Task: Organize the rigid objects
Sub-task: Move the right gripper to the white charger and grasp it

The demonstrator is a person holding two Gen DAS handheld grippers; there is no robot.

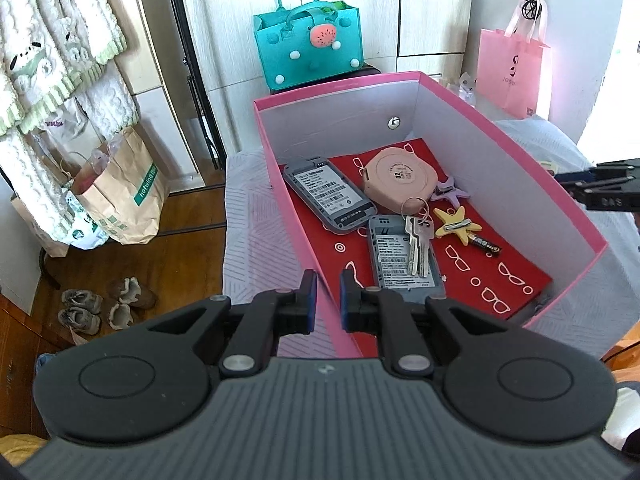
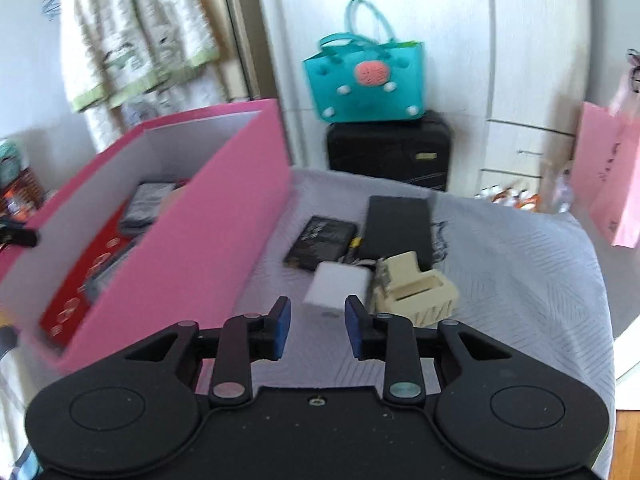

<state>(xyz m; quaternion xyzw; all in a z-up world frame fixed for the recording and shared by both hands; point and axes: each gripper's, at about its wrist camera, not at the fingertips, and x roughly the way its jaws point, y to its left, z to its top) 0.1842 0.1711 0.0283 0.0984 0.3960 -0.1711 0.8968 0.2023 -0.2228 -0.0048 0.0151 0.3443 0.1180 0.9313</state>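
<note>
A pink box (image 1: 516, 168) with a red lining stands on the pale bed cover. Inside lie two grey device shells (image 1: 330, 194) (image 1: 400, 256), a pink round case (image 1: 396, 180), keys (image 1: 418, 240), a yellow star clip (image 1: 454, 220) and a small battery (image 1: 486, 245). My left gripper (image 1: 328, 304) is shut on the box's near wall rim. My right gripper (image 2: 316, 320) is open and empty, low over the cover beside the box (image 2: 192, 248). Just beyond it lie a white charger (image 2: 336, 284), a cream plastic part (image 2: 416, 288), a black flat pack (image 2: 322, 242) and a black slab (image 2: 396, 228).
A teal bag (image 2: 368, 80) sits on a black suitcase (image 2: 388, 152) behind the bed. A pink paper bag (image 1: 512, 72) hangs at the right. Paper bags (image 1: 120, 200) and shoes (image 1: 84, 312) are on the wooden floor at the left.
</note>
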